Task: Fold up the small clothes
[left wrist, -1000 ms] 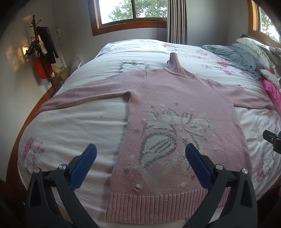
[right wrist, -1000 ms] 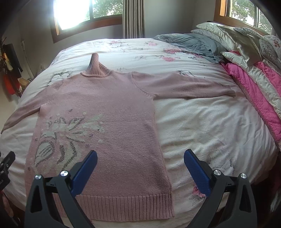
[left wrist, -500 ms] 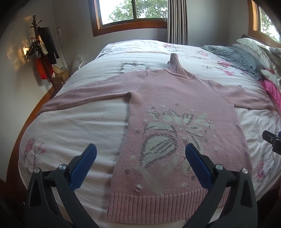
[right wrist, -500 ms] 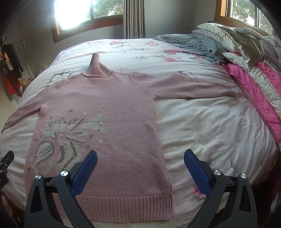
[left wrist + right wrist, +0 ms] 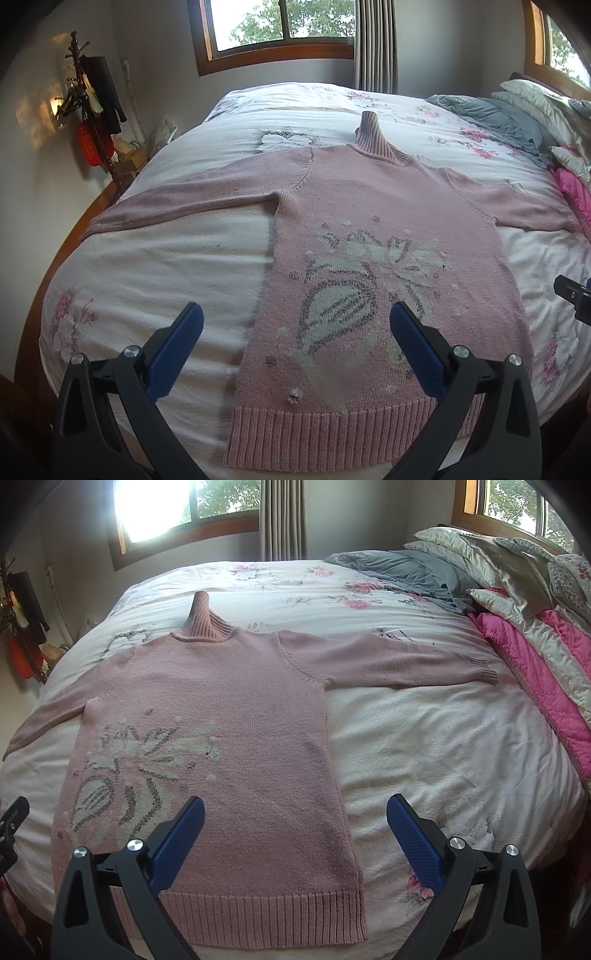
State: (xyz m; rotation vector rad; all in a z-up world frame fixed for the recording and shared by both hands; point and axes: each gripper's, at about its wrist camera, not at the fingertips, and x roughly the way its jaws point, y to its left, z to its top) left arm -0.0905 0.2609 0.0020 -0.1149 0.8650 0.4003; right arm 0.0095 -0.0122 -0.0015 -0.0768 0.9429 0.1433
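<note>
Risk, as I judge it, is thick knit slipping or bunching if I pinch only one layer at the hem. Pink sweater point(image 5: 384, 236) lies flat near the bed point(image 5: 155, 266) foot edge. Left tongs point(image 5: 295, 332) and right tongs point(image 5: 295, 823) hover spread wide, touching nothing.

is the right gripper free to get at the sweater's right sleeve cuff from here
Probably yes. The right gripper is open and empty, the sleeve cuff lies flat on bare bedspread, and nothing sits between; the pink quilt only borders it.
</note>
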